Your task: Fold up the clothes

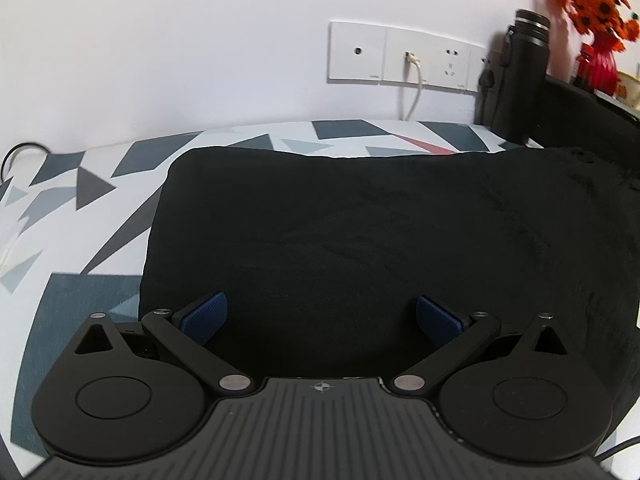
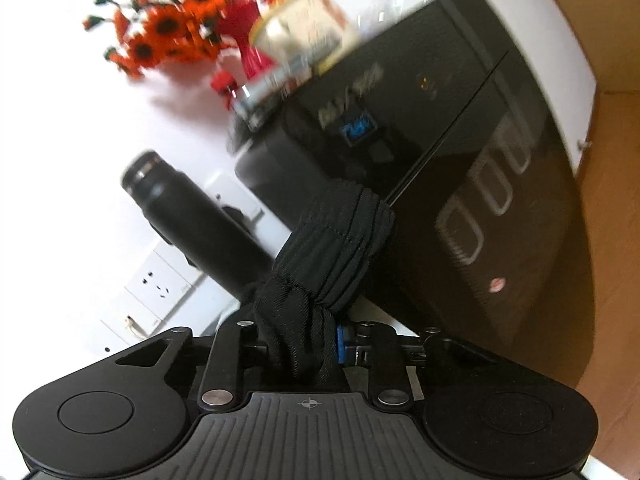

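Observation:
A black garment (image 1: 380, 232) lies spread flat over a bed sheet with a grey, white and red triangle print (image 1: 80, 216). My left gripper (image 1: 320, 316) hovers over the garment's near edge, open, its blue pads (image 1: 206, 314) wide apart with only cloth beneath. In the right wrist view, my right gripper (image 2: 304, 344) is shut on a bunched ribbed part of the black garment (image 2: 332, 256), which sticks up between the fingers. That view is tilted and blurred.
A white wall with a row of sockets (image 1: 404, 56) and a plugged-in white cable stands behind the bed. A black bottle (image 1: 524, 76) (image 2: 200, 220), a black computer case (image 2: 460, 168) and a red vase of orange flowers (image 1: 592, 8) (image 2: 192, 32) stand at the right.

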### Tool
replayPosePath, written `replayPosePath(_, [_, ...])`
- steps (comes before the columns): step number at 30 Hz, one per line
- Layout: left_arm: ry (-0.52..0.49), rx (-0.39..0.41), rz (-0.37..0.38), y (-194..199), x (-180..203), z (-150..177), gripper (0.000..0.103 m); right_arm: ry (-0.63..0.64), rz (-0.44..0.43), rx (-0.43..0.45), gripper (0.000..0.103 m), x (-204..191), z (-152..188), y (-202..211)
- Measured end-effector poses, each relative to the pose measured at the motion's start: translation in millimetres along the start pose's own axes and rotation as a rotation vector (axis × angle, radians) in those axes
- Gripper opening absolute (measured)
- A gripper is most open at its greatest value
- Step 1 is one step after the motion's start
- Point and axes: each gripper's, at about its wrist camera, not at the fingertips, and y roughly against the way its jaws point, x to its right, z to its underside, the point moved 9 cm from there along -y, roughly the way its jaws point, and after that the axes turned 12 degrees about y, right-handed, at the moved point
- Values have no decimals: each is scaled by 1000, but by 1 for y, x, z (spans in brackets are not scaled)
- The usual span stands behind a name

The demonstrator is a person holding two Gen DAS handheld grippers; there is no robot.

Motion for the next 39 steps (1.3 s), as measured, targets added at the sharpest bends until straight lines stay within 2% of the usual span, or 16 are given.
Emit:
replayPosePath(5, [-41,-13,51,-1,-2,0,103,-62,6,7,22,19,2,32])
replayPosePath(7, [-43,-11,50,-1,-1,0,103,-62,8,-13,23,25,4,28])
replayPosePath(10, [-42,-7,49,0,-1,1,103,-57,11,-31,33,27,4,18])
replayPosePath(12, [-38,-4,51,0,-1,1,103,-83,1,-40,46,27,3,11])
replayPosePath(15, [-38,-3,49,0,-1,1,103,-96,12,-56,52,28,4,1])
replayPosePath(16, [-39,-2,47,0,-1,1,103,-86,25,-59,50,28,5,-2])
replayPosePath(18, [-38,-2,47,0,-1,1,103,-52,44,-60,27,28,4,-5])
replayPosePath(21, [-35,-2,48,0,-2,2,103,19,14,15,23,20,-12,5])
replayPosePath(24, [-34,-3,48,0,-2,1,103,37,23,42,23,15,-13,8])
replayPosePath(32, [-17,-4,38,0,-3,0,103,122,101,18,22,1,-4,12])
replayPosePath(36, [2,-32,55,5,-4,-5,103,245,110,34,21,-41,-1,22])
replayPosePath(39, [90,-40,107,17,-16,-14,103,341,85,57,21,-77,0,31])
